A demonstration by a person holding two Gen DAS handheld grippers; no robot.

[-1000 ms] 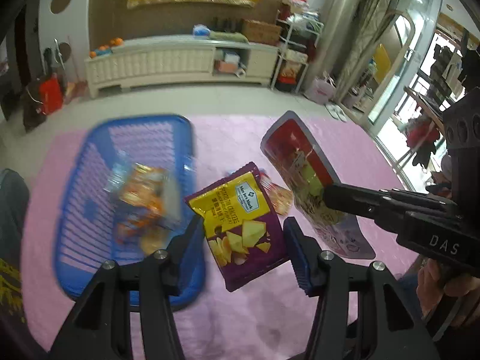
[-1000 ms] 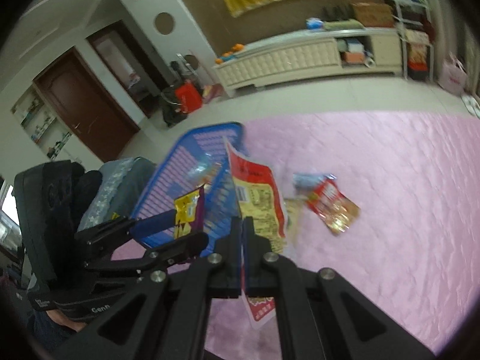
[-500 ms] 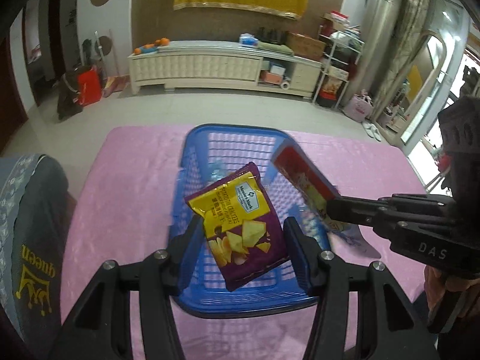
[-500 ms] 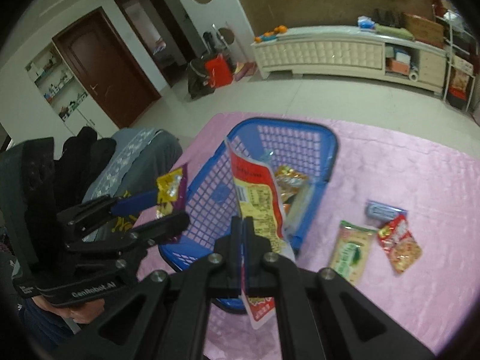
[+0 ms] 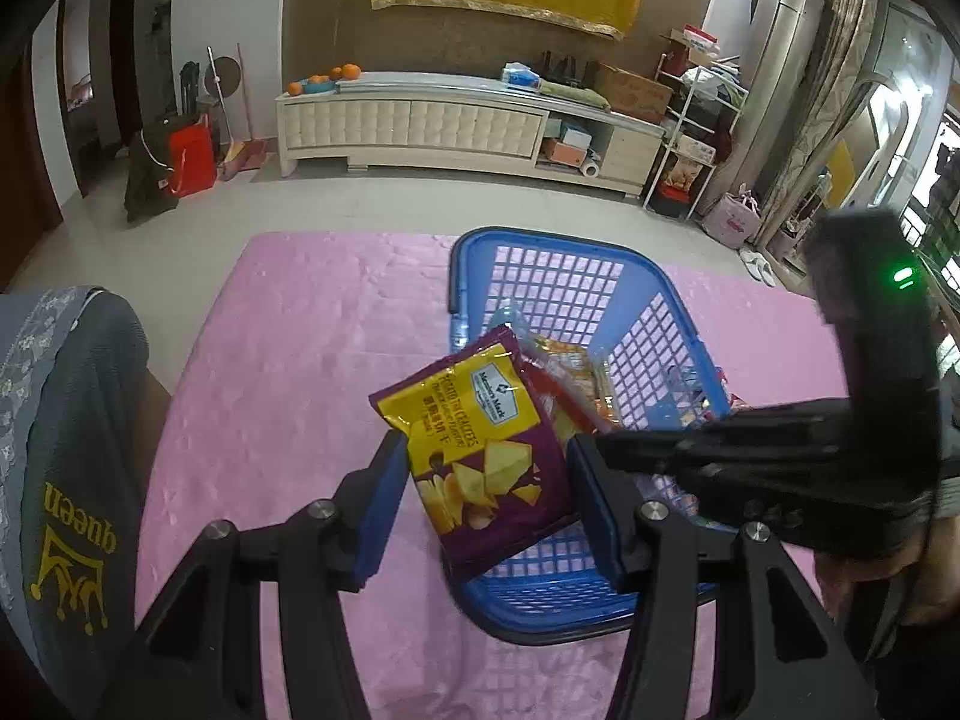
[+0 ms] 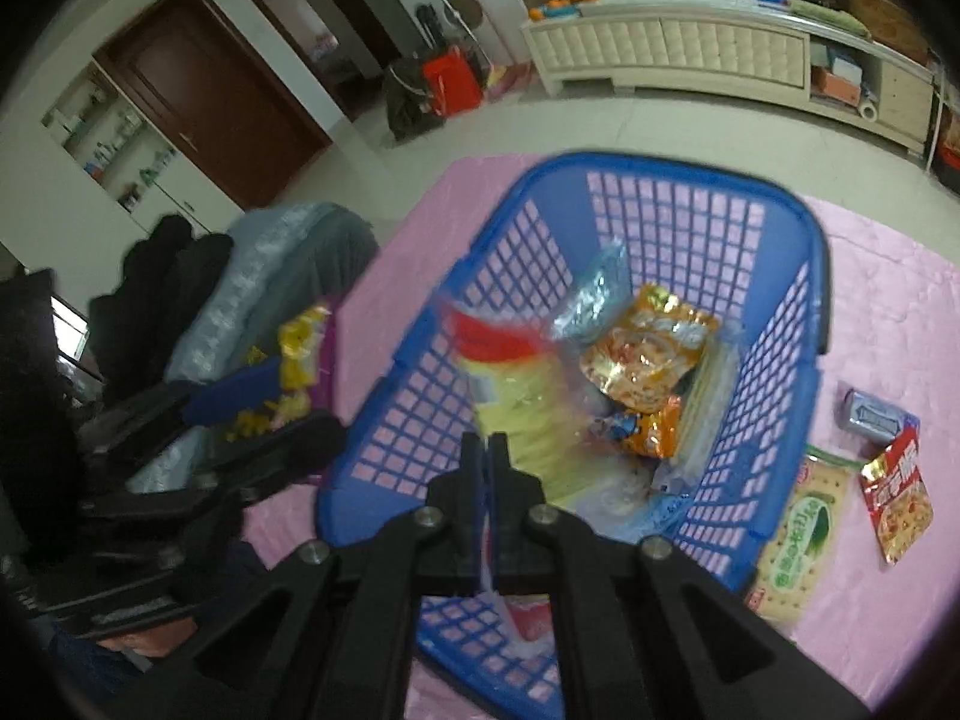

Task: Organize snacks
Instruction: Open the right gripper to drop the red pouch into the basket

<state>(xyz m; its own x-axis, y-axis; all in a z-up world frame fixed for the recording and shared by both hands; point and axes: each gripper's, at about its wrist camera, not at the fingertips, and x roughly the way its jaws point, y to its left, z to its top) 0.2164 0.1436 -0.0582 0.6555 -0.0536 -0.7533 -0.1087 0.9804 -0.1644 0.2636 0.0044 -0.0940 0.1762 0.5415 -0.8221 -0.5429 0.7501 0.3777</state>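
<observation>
My left gripper (image 5: 486,474) is shut on a purple and yellow chips bag (image 5: 480,444), held over the near left corner of the blue basket (image 5: 540,246). My right gripper (image 6: 486,450) is shut on a red and yellow snack bag (image 6: 516,384), which hangs blurred inside the basket (image 6: 678,168). Several snack packets lie in the basket, among them an orange one (image 6: 648,354). The right gripper's body (image 5: 780,468) crosses the left wrist view at the right.
The basket stands on a pink cloth (image 5: 300,348). To its right lie a green cracker pack (image 6: 798,546), a red packet (image 6: 900,504) and a silver-blue packet (image 6: 870,414). A grey cushion (image 5: 60,420) is at the left edge.
Both grippers have moved over the basket. The red and yellow bag has gone down into it and the chips bag now hangs over its near left corner.
</observation>
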